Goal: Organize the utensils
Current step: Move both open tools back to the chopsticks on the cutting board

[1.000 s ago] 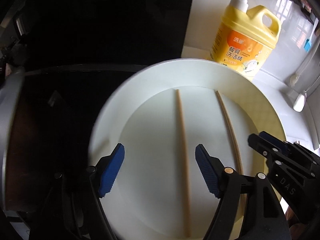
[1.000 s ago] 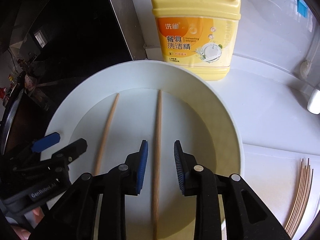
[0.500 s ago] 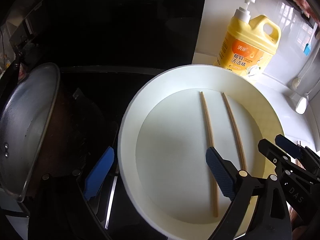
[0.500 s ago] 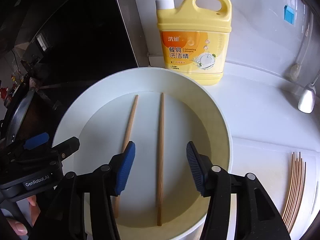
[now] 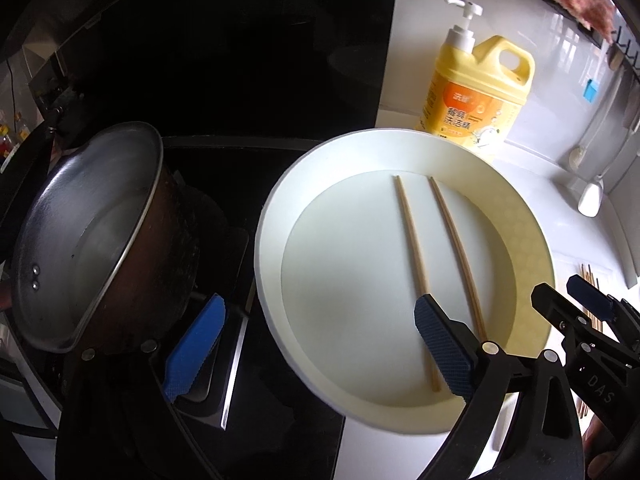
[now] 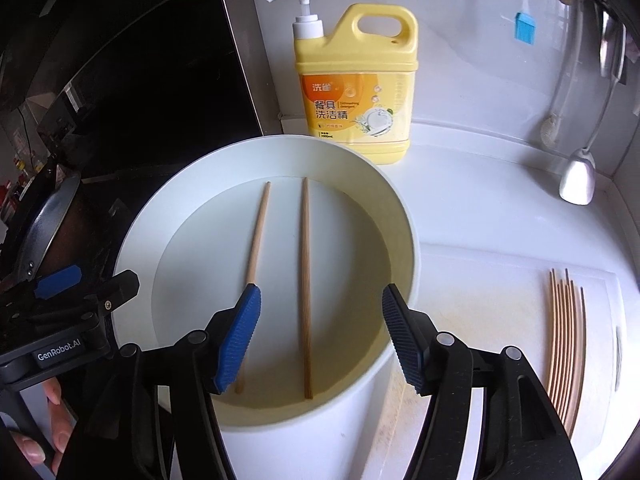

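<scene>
Counter: a white glossy countertop (image 6: pixel 480 200) is seen on the right; a black glass cooktop (image 5: pixel 280 420) adjoins it on the left.
Basin: a large round white plastic basin (image 6: pixel 400 208) is set at centre, straddling the cooktop edge and the counter.
Pot: a dented grey metal pot (image 5: pixel 92 232) is seen tilted, left of the basin, on the cooktop.
Bottle: a yellow pump-top dish detergent bottle (image 6: pixel 356 92) stands upright just beyond the far rim of the basin.
Board: a white cutting board (image 6: pixel 500 320) lies right of the basin.
Loose bundle: a cluster of thin light wooden chopsticks (image 6: pixel 566 344) is laid on the right part of the board, well apart from the basin.
Task items: two wooden chopsticks lie flat on the basin floor, near-to-far, side by side but not touching; left chopstick (image 6: pixel 256 248), right chopstick (image 6: pixel 306 280).
Left gripper (image 5: pixel 316 352): black with blue pads, spread wide and grasping nothing; its left pad is over the cooktop, its right pad over the near end of the left chopstick.
Right gripper (image 6: pixel 320 340): black with blue pads, released and empty; the right chopstick is seen between its pads, untouched.
Spoon: a white ladle-like spoon (image 6: pixel 576 176) rests at the far right corner.
Brush: a small blue brush (image 6: pixel 525 28) hangs on the far wall.
</scene>
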Demonstrator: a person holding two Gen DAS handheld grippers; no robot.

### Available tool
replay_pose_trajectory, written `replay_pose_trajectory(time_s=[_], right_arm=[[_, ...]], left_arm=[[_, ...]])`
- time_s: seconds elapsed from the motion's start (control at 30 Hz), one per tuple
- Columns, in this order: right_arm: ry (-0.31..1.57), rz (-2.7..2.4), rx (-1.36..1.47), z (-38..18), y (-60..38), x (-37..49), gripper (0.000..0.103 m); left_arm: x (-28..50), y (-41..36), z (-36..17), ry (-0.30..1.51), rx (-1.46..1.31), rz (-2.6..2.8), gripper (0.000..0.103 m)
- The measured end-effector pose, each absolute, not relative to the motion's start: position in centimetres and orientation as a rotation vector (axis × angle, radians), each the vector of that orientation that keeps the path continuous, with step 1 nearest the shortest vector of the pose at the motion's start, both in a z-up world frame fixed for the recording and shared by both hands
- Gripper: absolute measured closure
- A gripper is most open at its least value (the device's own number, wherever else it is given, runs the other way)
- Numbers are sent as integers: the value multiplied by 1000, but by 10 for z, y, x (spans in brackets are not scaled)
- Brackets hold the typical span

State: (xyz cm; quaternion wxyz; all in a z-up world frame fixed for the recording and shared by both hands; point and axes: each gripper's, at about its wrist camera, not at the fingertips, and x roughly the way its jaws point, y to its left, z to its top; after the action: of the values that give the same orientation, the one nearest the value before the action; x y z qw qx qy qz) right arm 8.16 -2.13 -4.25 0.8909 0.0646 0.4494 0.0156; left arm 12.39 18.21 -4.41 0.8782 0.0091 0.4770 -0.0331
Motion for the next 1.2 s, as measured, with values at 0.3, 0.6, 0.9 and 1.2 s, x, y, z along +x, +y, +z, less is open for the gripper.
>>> replay_pose_trajectory(time_s=[0.3,0.6,0.9,1.2], right_arm=[[924,-11,180,-45,-51,41,36],[921,-60,223,-46,-102,1,36],[919,-101,222,-47,-178,-46,33],[922,-117,199,-72,-259,-83,33]], left_arm=[[104,152,-42,998,41,-110,8],[78,105,-32,994,74,-154,7],[43,33,-27,1003,76,-200,7],[11,-35,-40,1052,38,-214,7]])
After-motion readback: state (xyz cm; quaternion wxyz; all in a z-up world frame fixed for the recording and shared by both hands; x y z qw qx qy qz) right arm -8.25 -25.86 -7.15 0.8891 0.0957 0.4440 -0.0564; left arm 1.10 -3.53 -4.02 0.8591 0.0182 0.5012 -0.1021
